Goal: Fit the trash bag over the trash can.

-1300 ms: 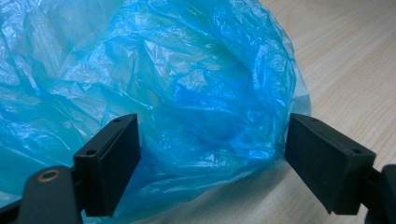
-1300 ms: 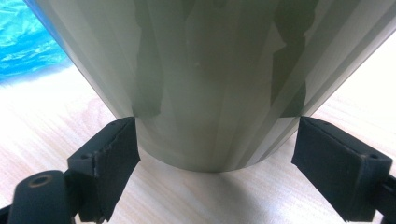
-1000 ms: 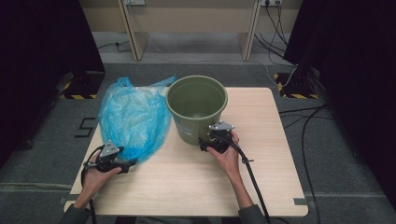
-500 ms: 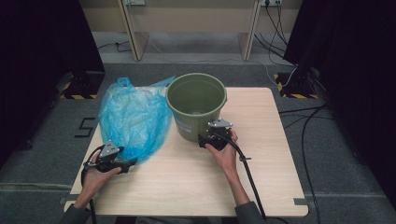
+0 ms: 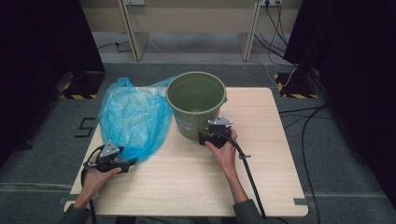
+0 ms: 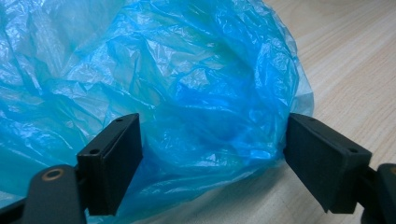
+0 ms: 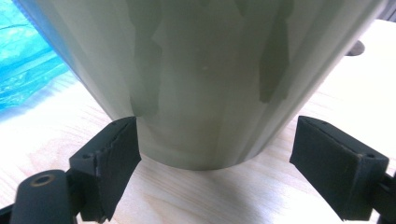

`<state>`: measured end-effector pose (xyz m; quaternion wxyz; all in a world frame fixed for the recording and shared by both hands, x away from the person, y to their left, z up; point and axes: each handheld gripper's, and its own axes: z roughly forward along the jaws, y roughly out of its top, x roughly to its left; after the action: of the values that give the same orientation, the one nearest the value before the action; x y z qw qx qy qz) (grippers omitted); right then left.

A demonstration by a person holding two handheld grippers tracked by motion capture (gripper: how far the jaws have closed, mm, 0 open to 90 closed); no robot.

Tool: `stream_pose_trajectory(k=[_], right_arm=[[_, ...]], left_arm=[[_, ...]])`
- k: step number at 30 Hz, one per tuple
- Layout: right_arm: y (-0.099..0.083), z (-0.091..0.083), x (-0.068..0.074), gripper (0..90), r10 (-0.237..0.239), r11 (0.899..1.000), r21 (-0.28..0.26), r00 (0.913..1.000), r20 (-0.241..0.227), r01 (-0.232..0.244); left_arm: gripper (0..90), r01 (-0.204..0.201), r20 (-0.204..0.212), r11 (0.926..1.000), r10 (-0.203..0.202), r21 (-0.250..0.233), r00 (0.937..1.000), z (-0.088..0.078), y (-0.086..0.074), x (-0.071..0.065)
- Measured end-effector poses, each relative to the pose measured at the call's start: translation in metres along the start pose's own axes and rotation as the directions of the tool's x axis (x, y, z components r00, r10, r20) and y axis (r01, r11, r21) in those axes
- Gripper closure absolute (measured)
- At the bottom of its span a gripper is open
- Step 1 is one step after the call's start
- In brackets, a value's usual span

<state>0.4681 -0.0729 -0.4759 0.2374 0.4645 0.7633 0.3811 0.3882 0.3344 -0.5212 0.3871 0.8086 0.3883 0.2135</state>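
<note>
A pale wooden worktop (image 5: 261, 186) stands on grey carpet, dark curtains at both sides. The bucket's foot is hidden behind the right tongs (image 5: 208, 137) in the high view. The olive-green bucket (image 5: 196, 103) stands upright near the far edge; a crumpled, translucent blue bag (image 5: 133, 119) lies just beside it toward the left edge. The left tongs (image 6: 212, 154) gape around the bag's near end; the right tongs gape at the bucket's base.
</note>
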Motion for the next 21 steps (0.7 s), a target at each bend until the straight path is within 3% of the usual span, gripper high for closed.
stream_pose_trajectory(k=[5,9,12,15,17,18,21], right_arm=[[-0.002,-0.013,-0.006,15.8,-0.003,1.0,-0.01,0.9999,0.013,0.003],[-0.011,-0.027,-0.02,15.8,0.005,1.0,-0.006,0.9993,0.038,-0.005],[-0.019,-0.035,-0.033,16.1,0.019,1.0,-0.005,0.9983,0.055,-0.019],[-0.028,-0.042,-0.043,16.2,0.034,0.999,0.001,0.9972,0.067,-0.034],[-0.033,-0.046,-0.049,16.4,0.043,0.999,0.006,0.9964,0.073,-0.043],[-0.035,-0.048,-0.05,16.4,0.045,0.999,0.005,0.9963,0.074,-0.046],[-0.042,-0.053,-0.055,16.5,0.044,0.999,0.016,0.9959,0.079,-0.045]], left_arm=[[19.1,-0.008,-0.005,1.0,0.008,-0.003,1.0,-0.001,0.0,-0.001],[21.3,-0.019,-0.007,0.9996,0.019,0.02,0.9998,0.001,-0.001,-0.002],[34.3,-0.025,-0.014,0.9993,0.025,0.029,0.9996,0.0,-0.001,-0.001],[55.3,-0.025,-0.009,0.9994,0.025,0.025,0.9996,0.0,-0.002,0.0],[71.9,-0.048,-0.021,0.9986,0.049,0.02,0.9986,0.0,-0.002,0.001],[76.1,-0.062,-0.022,0.9979,0.063,0.018,0.9978,0.0,-0.001,0.001],[81.5,-0.053,-0.002,0.9986,0.053,0.004,0.9986,0.0,0.001,0.004]])
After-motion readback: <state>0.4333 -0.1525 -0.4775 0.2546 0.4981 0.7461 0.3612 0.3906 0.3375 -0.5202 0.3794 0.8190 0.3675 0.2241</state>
